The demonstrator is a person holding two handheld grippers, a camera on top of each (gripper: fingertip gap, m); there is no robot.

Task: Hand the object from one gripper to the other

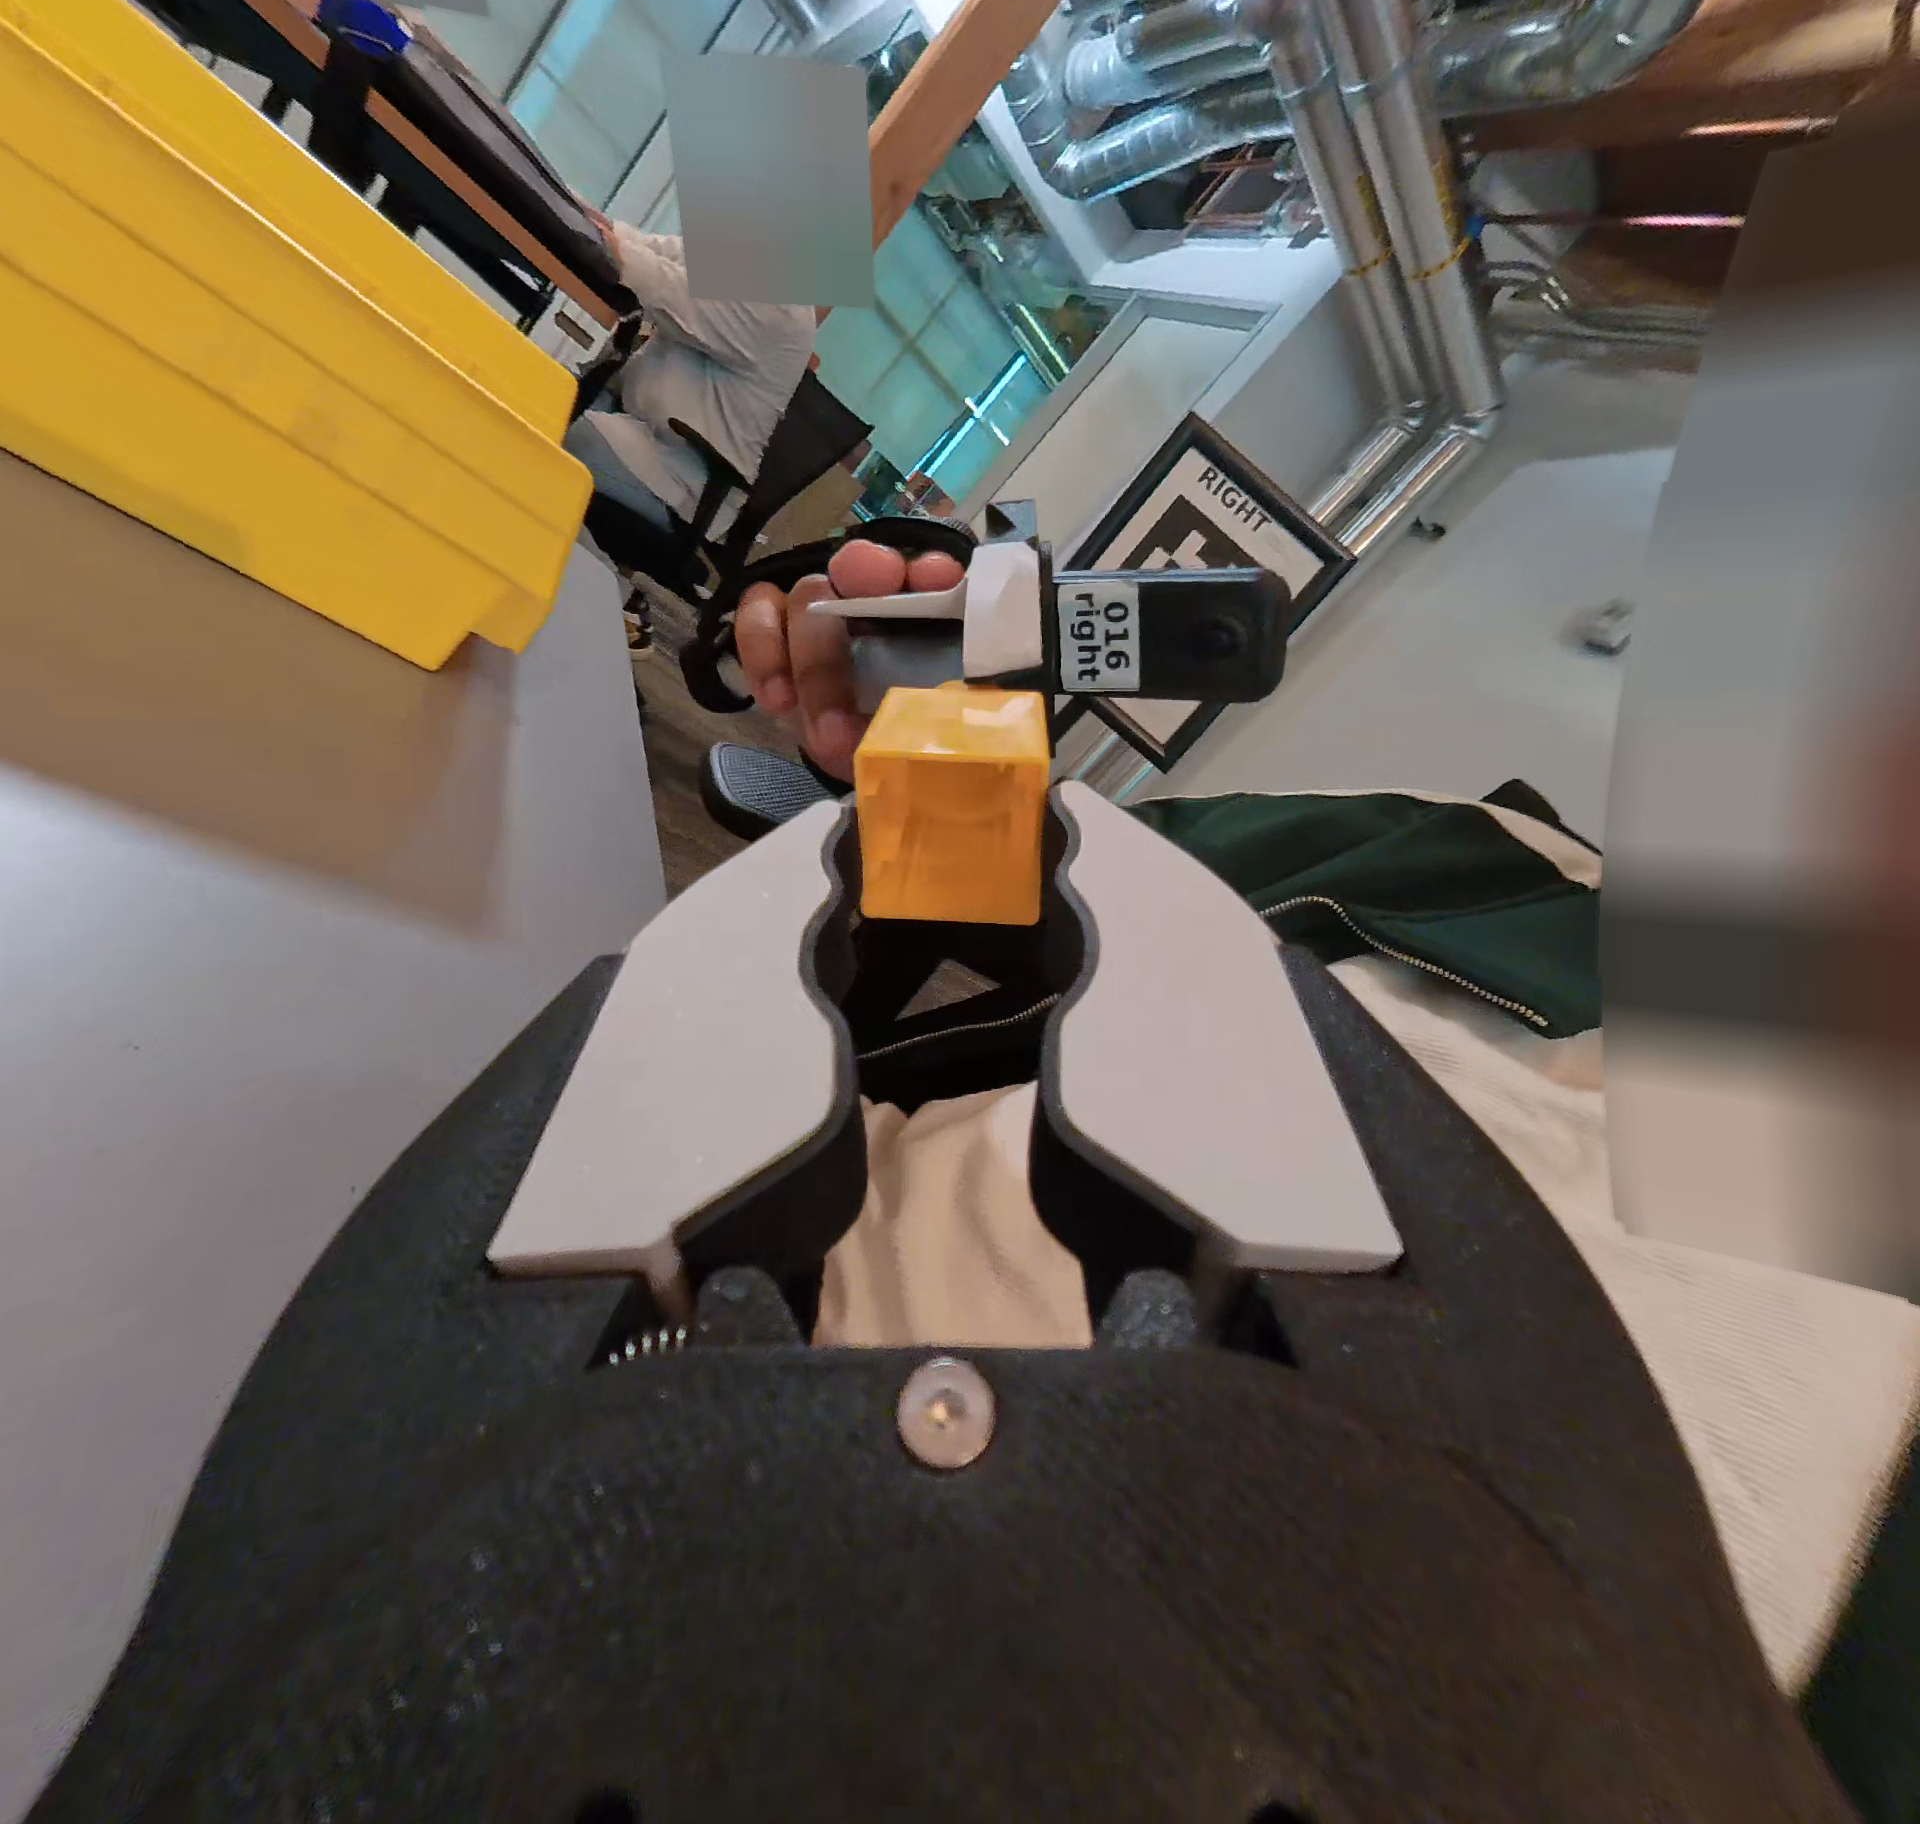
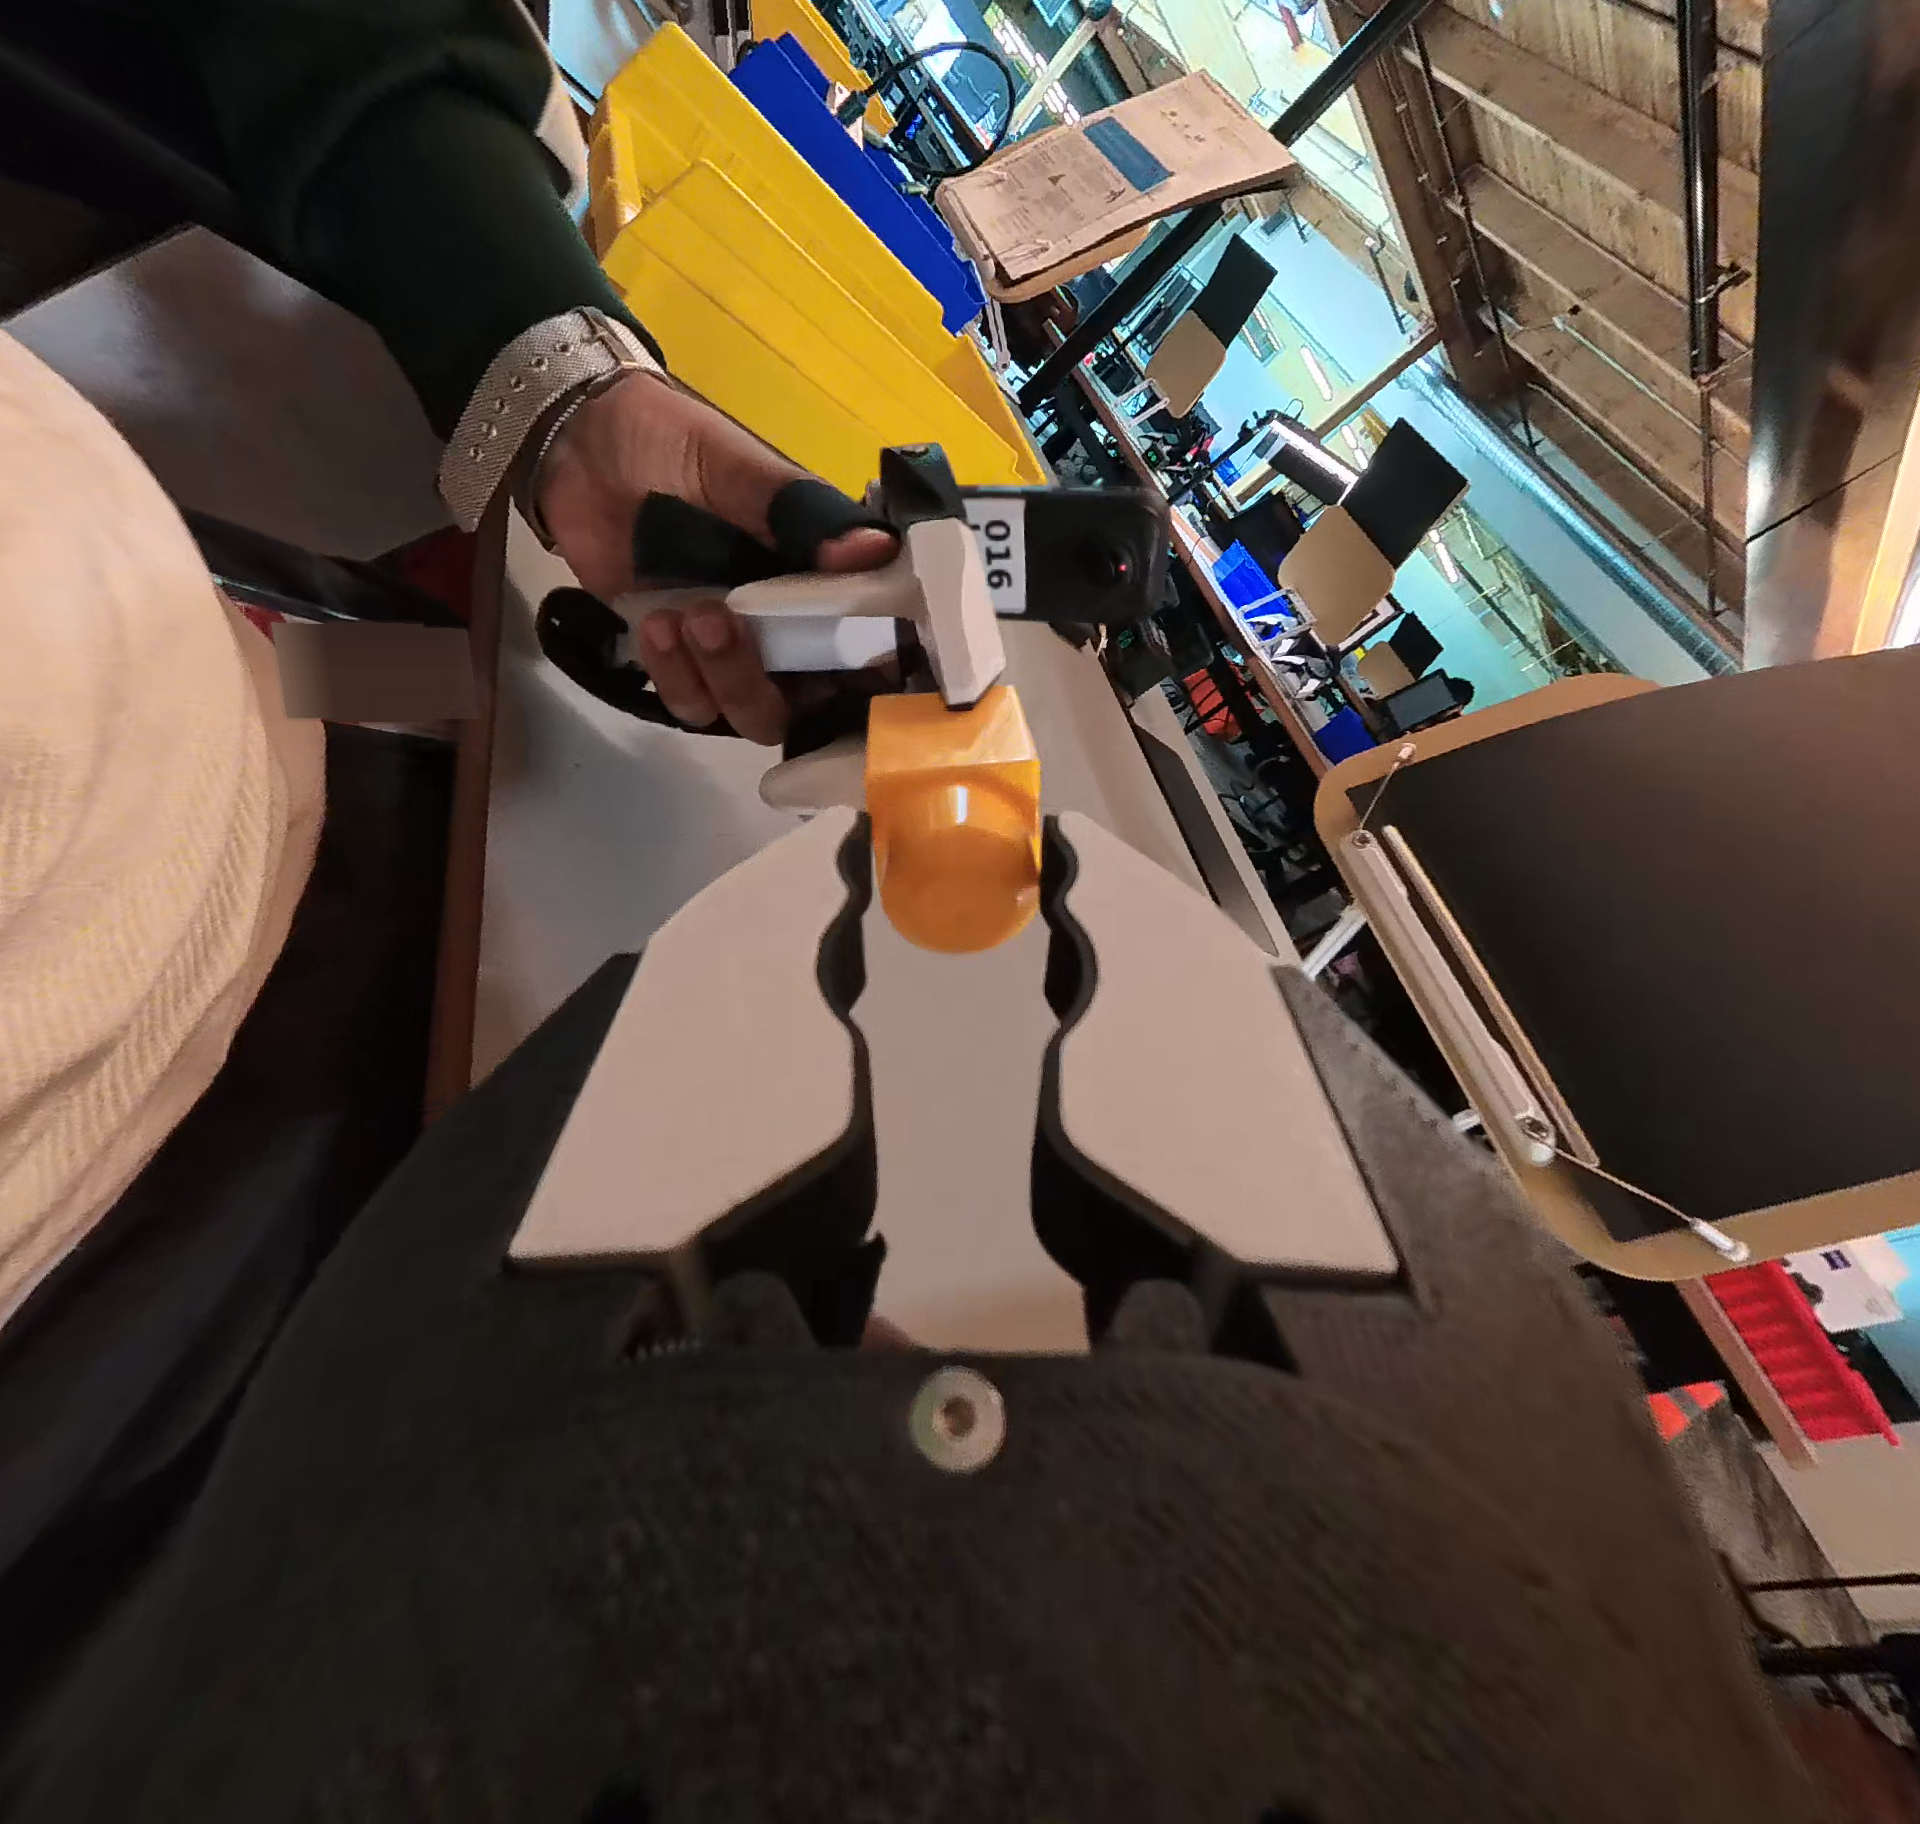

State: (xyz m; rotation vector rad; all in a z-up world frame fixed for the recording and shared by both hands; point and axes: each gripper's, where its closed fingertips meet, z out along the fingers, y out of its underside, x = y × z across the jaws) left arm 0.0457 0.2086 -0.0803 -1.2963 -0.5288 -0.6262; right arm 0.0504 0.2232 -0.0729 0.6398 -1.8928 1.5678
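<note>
Between the fingertips of the left gripper (image 1: 948, 839) sits the orange object (image 1: 948, 806), a small boxy translucent block, pinched on both sides by the grey fingers (image 1: 727, 995). In the right wrist view the same object (image 2: 951, 818) shows a rounded end lodged between the tips of the right gripper (image 2: 951, 875), whose fingers touch its flanks. Just beyond the block, each view shows the opposite tool held in a hand (image 2: 665, 527). Yellow bins (image 2: 790, 320) lie farther off, past that hand.
</note>
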